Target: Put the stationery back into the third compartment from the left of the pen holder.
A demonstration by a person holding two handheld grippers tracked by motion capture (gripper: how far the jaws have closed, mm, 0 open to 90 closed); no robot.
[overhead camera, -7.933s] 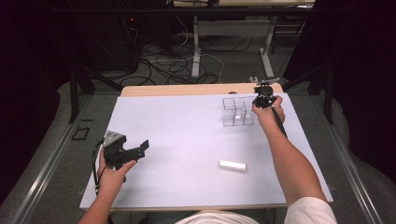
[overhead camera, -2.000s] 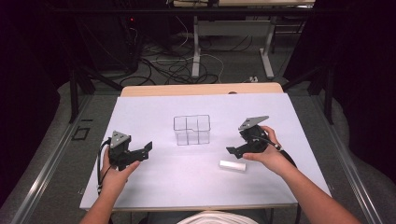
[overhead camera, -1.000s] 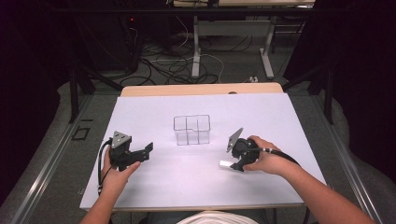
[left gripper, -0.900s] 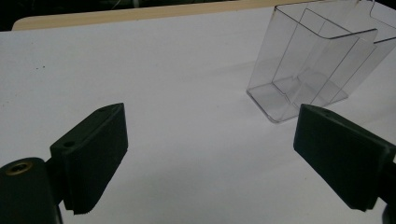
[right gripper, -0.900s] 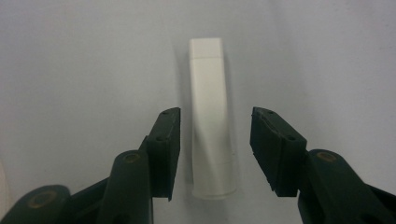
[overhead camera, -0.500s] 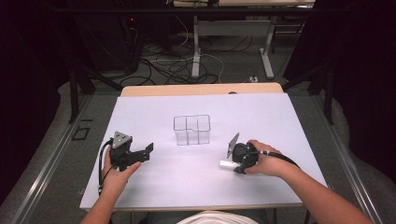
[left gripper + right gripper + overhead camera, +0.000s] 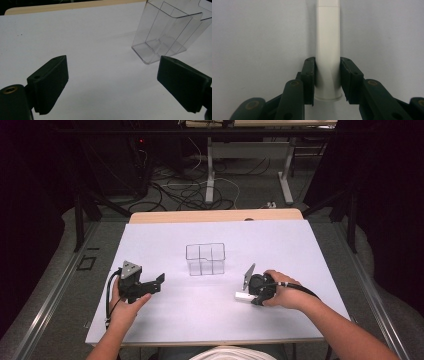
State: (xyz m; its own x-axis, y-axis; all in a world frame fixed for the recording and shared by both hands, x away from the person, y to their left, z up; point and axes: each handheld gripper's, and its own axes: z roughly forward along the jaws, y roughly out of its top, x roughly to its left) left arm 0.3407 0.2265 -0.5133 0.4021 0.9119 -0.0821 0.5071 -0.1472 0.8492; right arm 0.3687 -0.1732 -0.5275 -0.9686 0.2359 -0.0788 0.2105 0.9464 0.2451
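A small white tube (image 7: pixel 241 296) lies on the white table sheet at the right, and its length runs away from the camera in the right gripper view (image 7: pixel 328 37). My right gripper (image 7: pixel 250 296) (image 7: pixel 327 75) lies low over it; its jaws have just been closing and the pads now press on the tube's near end from both sides. A clear plastic divided box (image 7: pixel 205 259) (image 7: pixel 170 32) stands upright mid-table. My left gripper (image 7: pixel 159 282) (image 7: pixel 112 85) rests at the left, open and empty, pointing toward the box.
The white sheet (image 7: pixel 210 325) covers the table, with a strip of wood (image 7: pixel 215 215) showing at its far edge. Cables and table legs lie on the floor beyond. Bare sheet stretches between the two grippers and in front of the box.
The clear box went from the back right to mid-table earlier. Over the last second the right gripper's jaws closed around the white tube. The left gripper stayed put.
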